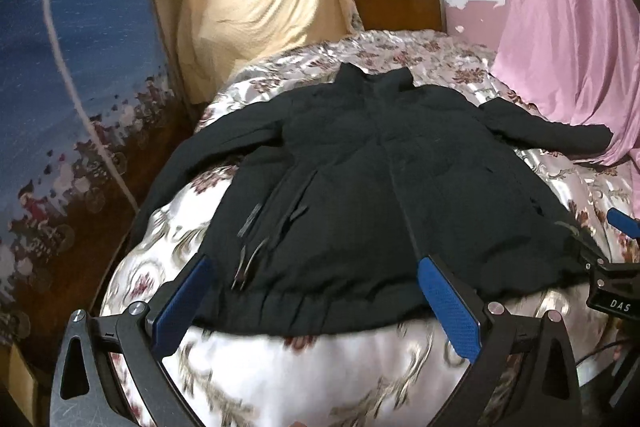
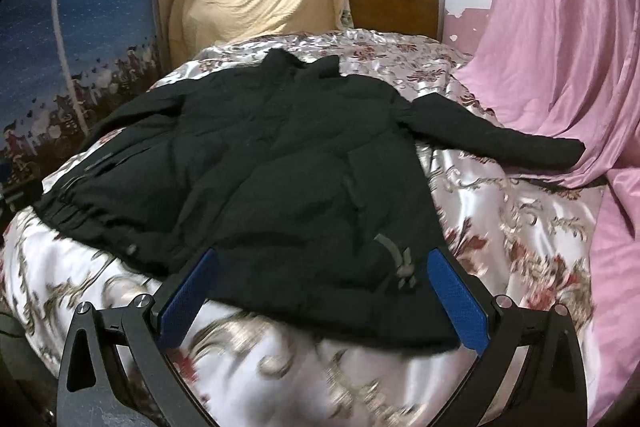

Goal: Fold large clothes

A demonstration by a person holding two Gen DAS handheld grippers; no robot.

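Jacket (image 1: 380, 171), black, lies spread face-up on the floral bed cover (image 1: 320, 367), collar toward the wooden headboard (image 1: 396, 3); the left tool (image 1: 316, 291) hangs spread wide over its hem, holding nothing. From the right wrist, the right tool (image 2: 324, 287) is likewise spread, empty, above the hem's right corner beside a pink drape (image 2: 560, 47).

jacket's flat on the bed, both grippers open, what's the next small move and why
Probably lower the right hand-held gripper onto the hem of the jacket and close. The jacket lies spread with sleeves out, nothing folded yet, and both the right and the left hand-held gripper hang open at the hem.
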